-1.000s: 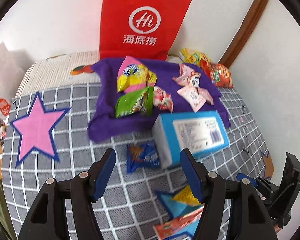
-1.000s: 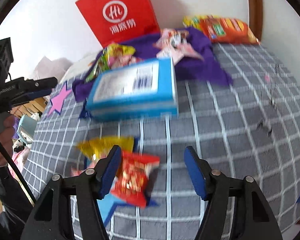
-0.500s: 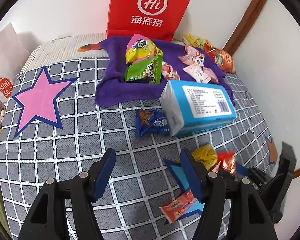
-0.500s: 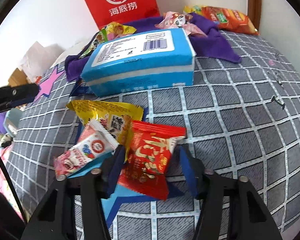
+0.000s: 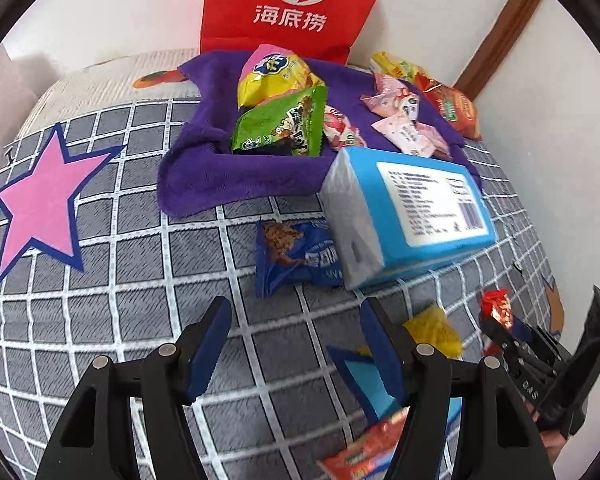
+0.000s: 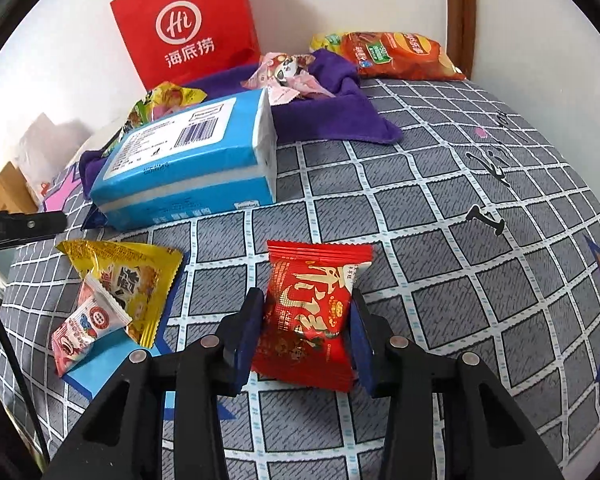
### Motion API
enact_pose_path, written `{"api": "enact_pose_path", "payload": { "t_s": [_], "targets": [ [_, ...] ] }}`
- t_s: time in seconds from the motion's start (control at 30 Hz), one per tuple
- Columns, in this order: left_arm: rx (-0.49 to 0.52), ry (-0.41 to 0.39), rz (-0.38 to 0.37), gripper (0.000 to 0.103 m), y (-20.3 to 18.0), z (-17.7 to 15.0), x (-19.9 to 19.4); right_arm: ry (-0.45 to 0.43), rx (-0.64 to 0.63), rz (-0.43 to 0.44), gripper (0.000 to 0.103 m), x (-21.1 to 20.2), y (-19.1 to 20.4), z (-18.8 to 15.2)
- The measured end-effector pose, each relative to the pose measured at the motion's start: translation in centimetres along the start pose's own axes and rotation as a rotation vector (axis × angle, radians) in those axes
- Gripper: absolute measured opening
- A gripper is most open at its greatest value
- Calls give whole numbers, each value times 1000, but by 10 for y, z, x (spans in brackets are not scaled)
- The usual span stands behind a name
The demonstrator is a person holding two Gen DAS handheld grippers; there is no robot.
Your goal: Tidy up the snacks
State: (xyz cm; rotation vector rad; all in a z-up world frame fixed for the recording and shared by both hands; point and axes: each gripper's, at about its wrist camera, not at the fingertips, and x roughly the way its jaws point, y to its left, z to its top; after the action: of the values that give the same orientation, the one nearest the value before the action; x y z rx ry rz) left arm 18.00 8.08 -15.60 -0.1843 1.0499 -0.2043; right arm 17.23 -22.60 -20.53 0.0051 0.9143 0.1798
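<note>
Clamping a red snack packet (image 6: 306, 316) between its blue pads, the right hand-held gripper (image 6: 306, 330) has just been closing its jaws and holds the packet above the checked bed cover (image 6: 440, 248). Beside it lie a yellow packet (image 6: 128, 280) and a small pink packet (image 6: 86, 326). The left hand-held gripper (image 5: 296, 344) hangs released and empty, near a blue packet (image 5: 296, 256) touching the blue tissue pack (image 5: 412, 212). Further snacks sit on the purple towel (image 5: 204, 164) toward the bed's far edge.

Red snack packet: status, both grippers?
Right gripper has just closed, fingers clamped on red snack packet. Left gripper open, empty, above checked bedspread. Blue tissue pack ahead, no obstruction.
</note>
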Motion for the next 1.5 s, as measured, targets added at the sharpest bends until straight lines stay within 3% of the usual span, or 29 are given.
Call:
{"api": "enact_pose_path", "payload": {
  "t_s": [0.13, 0.43, 0.5, 0.63, 0.77, 0.87, 0.97, 1.03, 1.2, 1.27, 1.3, 1.43, 1.5],
  "targets": [
    [-9, -11, 11, 65, 2, 9, 12, -50, -63, -56, 45, 6, 6, -5],
    [47, -29, -4, 64, -3, 21, 36, -53, -66, -33, 51, 8, 5, -4],
    [45, -27, 1, 62, -1, 20, 41, -50, -81, -25, 56, 8, 7, -4],
    [77, -42, 27, 47, 0, 17, 40, -47, -89, -14, 59, 9, 8, -4],
    [81, -28, 74, 46, 13, 9, 32, -47, -90, -14, 59, 9, 9, -4],
    [66, -27, 90, 50, 26, 3, 24, -48, -88, -12, 59, 9, 8, -4],
    [22, -17, 69, 66, 32, 5, 23, -49, -91, -15, 59, 9, 8, -4],
    [18, -12, 68, 71, 27, 9, 28, -49, -90, -14, 59, 9, 8, -4],
    [108, -34, 197, 74, -1, 4, 43, -49, -90, -13, 58, 9, 9, -5],
    [140, -64, 216, 65, -8, 0, 44, -50, -90, -14, 58, 9, 9, -5],
    [137, -71, 203, 54, -8, 0, 42, -50, -88, -14, 58, 9, 9, -5],
    [101, -69, 167, 39, -5, 0, 29, -58, -74, -24, 50, 8, 6, -5],
    [96, -62, 153, 39, -7, 0, 18, -57, -73, -22, 48, 7, 5, -5]
  ]
}}
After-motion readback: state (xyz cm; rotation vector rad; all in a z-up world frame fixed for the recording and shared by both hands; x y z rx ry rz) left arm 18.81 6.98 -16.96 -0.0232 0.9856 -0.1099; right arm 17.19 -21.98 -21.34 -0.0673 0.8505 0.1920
